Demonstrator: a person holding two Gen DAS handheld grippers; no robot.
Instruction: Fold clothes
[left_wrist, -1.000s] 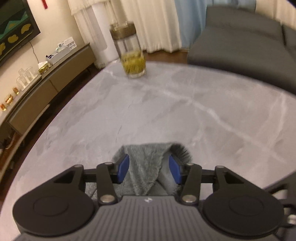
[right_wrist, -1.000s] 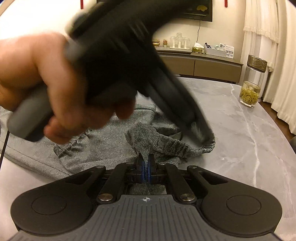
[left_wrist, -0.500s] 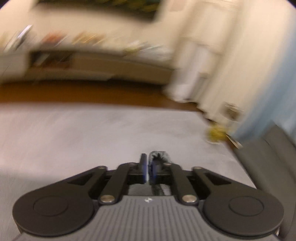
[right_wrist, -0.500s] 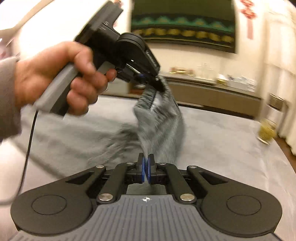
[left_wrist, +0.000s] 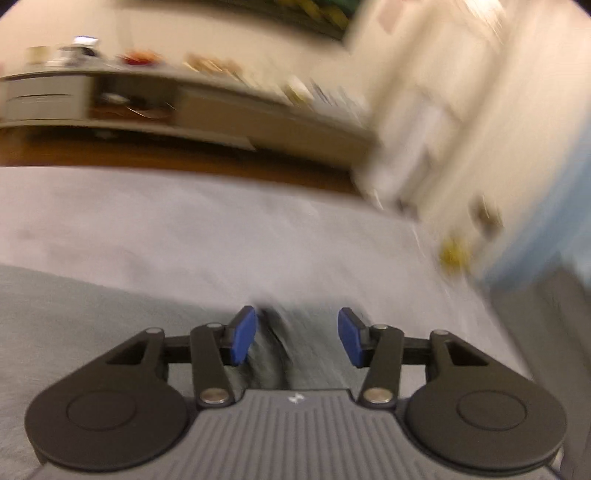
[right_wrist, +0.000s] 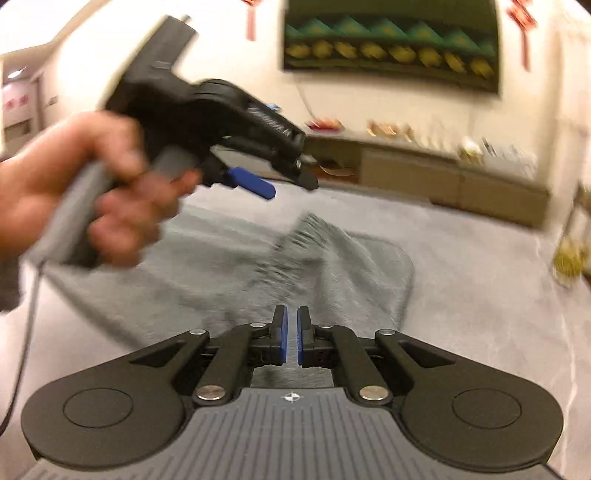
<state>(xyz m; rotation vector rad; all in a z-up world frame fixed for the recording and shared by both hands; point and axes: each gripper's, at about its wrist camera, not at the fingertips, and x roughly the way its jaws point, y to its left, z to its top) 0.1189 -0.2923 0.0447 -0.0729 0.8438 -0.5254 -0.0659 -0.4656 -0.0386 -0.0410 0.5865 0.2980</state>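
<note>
A grey knit garment (right_wrist: 332, 266) lies on the marble table, one part falling in a blurred fold. In the left wrist view the garment (left_wrist: 74, 325) fills the lower left, with a dark fold between the fingers. My left gripper (left_wrist: 297, 338) is open and empty; in the right wrist view the left gripper (right_wrist: 284, 186) hangs above the cloth in a hand. My right gripper (right_wrist: 291, 338) has its pads a narrow gap apart, low over the cloth; nothing shows between them.
A glass jar (right_wrist: 570, 254) with yellow contents stands on the table at the far right, also blurred in the left wrist view (left_wrist: 452, 254). A low sideboard (right_wrist: 443, 177) runs along the wall. A cable (right_wrist: 26, 332) trails from the left gripper.
My left gripper has opened and let go of the garment, which is dropping back onto the table. My right gripper's pads have parted slightly.
</note>
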